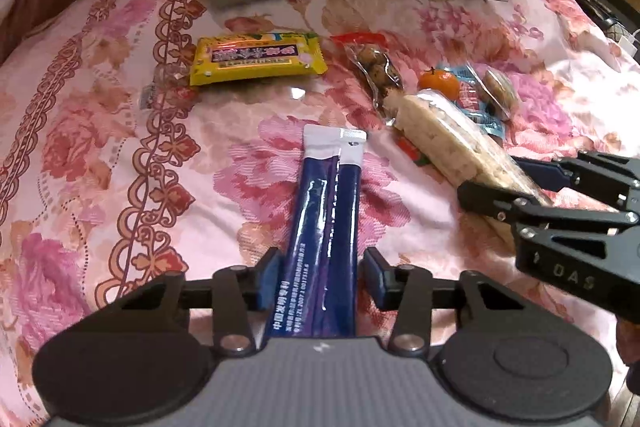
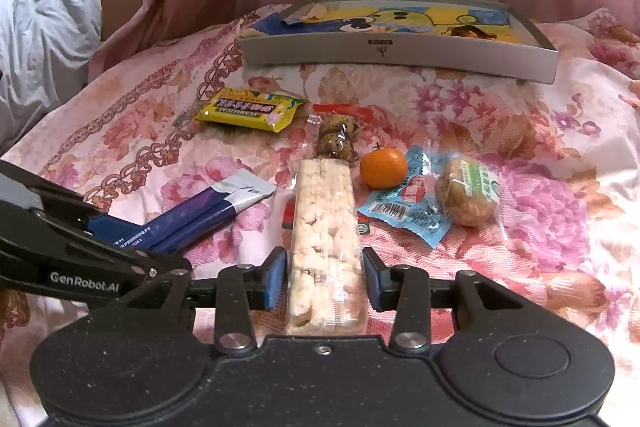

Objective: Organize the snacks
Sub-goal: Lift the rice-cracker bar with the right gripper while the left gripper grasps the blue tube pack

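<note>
Snacks lie scattered on a flowered bedspread (image 2: 560,227), and a grey tray (image 2: 400,55) waits at the far edge, probably the place they are meant to end up. Furthest left is a yellow packet (image 2: 248,109), flat and apart from both tools. Next come the blue sachets (image 1: 324,227), two side by side; the left gripper (image 1: 320,277) has them running lengthwise between its blue pads (image 1: 269,277), one pad on each side. The pads look close to the edges, but I cannot tell whether they press yet. Approaching along the length probably lets both sachets be pinched together.

Right of them a clear bag of speckled eggs (image 2: 336,139) lies flat, its near end just beside the rice-crisp bar (image 2: 324,235). The right gripper (image 2: 324,281) straddles that bar the same way, jaws narrow, pads at its wrapper; a firm hold cannot be confirmed. Further right sit a mandarin (image 2: 383,167), a blue-wrapped snack (image 2: 404,215) and a wrapped bun (image 2: 466,195), clustered and partly overlapping.
</note>
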{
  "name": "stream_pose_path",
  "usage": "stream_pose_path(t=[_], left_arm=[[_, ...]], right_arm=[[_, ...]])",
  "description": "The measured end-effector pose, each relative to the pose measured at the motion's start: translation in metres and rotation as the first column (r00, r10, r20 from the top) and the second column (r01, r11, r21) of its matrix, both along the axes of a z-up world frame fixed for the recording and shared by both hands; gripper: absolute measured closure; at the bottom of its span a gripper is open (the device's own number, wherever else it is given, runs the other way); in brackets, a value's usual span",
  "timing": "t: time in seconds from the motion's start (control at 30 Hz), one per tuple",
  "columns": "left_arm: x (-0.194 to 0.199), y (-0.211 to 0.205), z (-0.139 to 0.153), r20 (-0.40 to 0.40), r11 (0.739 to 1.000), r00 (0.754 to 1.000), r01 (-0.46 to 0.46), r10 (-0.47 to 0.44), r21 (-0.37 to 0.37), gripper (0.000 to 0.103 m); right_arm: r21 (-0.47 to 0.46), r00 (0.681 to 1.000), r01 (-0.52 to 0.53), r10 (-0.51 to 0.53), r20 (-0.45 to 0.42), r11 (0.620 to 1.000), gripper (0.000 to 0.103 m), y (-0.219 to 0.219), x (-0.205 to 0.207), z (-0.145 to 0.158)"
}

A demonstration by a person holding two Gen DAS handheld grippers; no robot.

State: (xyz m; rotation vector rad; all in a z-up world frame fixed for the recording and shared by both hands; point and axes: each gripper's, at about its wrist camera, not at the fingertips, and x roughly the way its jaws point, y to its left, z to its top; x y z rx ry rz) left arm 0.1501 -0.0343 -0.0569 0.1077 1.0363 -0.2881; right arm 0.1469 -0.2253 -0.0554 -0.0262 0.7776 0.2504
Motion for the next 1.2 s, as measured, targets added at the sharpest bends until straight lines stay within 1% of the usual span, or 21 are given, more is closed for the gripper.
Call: stream_pose_path(t=[0.03, 0.13, 0.23, 0.33, 0.47, 0.57, 0.6, 0.67, 0.87, 0.97, 1.07, 1.1, 1.17, 1.2], left_arm=[[0.002, 0.0, 0.0, -0.001, 1.0, 1.0, -0.005, 0.005, -0.004, 0.06], [0.008, 0.001, -0.003, -0.003, 0.999, 1.0, -0.018, 0.018, -0.031, 0.06], [0.01, 0.0, -0.004, 0.006, 0.999, 1.0, -0.011, 0.011, -0.036, 0.06], [0.011, 0.0, -0.005, 0.023, 0.999, 1.0, -0.005, 0.006, -0.046, 0.06], [0.014, 0.003, -0.006, 0.023, 0.997, 0.999, -0.029, 0.031, -0.078, 0.06], [0.015, 0.003, -0.006, 0.024, 0.995, 0.999, -0.04, 0.042, -0.086, 0.061], [0.014, 0.002, -0.006, 0.03, 0.996, 0.999, -0.038, 0.041, -0.079, 0.062], [0.012, 0.0, -0.006, 0.044, 0.998, 0.998, -0.032, 0.034, -0.061, 0.067], [0.009, 0.001, -0.004, 0.057, 0.997, 0.997, -0.039, 0.043, -0.073, 0.076], [0.007, 0.003, -0.004, 0.064, 0.995, 0.996, -0.049, 0.055, -0.091, 0.08], [0.003, 0.001, -0.003, 0.075, 0.994, 0.996, -0.036, 0.044, -0.103, 0.081], [0.002, -0.001, -0.002, 0.079, 0.994, 0.996, -0.033, 0.041, -0.104, 0.081], [-0.001, -0.002, 0.0, 0.087, 0.994, 0.995, -0.033, 0.042, -0.107, 0.081], [-0.002, -0.002, 0.0, 0.09, 0.994, 0.995, -0.036, 0.046, -0.107, 0.081]], right_arm=[[-0.002, 1.0, -0.002, 0.002, 0.002, 1.0, 0.056, 0.001, 0.001, -0.001], [-0.009, 1.0, -0.004, 0.004, 0.011, 1.0, 0.053, 0.004, 0.002, -0.004], [-0.009, 1.0, -0.001, 0.001, 0.001, 1.0, 0.05, 0.005, 0.004, -0.008], [-0.004, 1.0, 0.002, -0.002, -0.008, 1.0, 0.049, 0.004, 0.007, -0.011], [0.006, 1.0, 0.003, -0.003, -0.009, 1.0, 0.049, 0.005, 0.008, -0.011], [0.012, 1.0, 0.002, -0.002, -0.013, 1.0, 0.054, 0.005, 0.009, -0.011], [0.013, 1.0, 0.002, -0.002, -0.014, 1.0, 0.058, 0.005, 0.009, -0.01], [0.017, 1.0, -0.003, 0.003, -0.014, 1.0, 0.064, 0.005, 0.009, -0.01], [-0.011, 1.0, -0.018, 0.018, -0.001, 1.0, 0.066, 0.009, 0.006, -0.009], [-0.064, 0.999, -0.037, 0.039, 0.024, 0.997, 0.067, 0.014, 0.003, -0.008], [-0.177, 0.994, -0.076, 0.089, 0.065, 0.981, 0.067, 0.025, -0.003, -0.007], [-0.238, 0.989, -0.093, 0.117, 0.089, 0.967, 0.067, 0.03, -0.007, -0.008], [-0.377, 0.973, -0.121, 0.186, 0.14, 0.918, 0.067, 0.042, -0.015, -0.01], [-0.426, 0.965, -0.128, 0.212, 0.156, 0.895, 0.068, 0.045, -0.018, -0.012]])
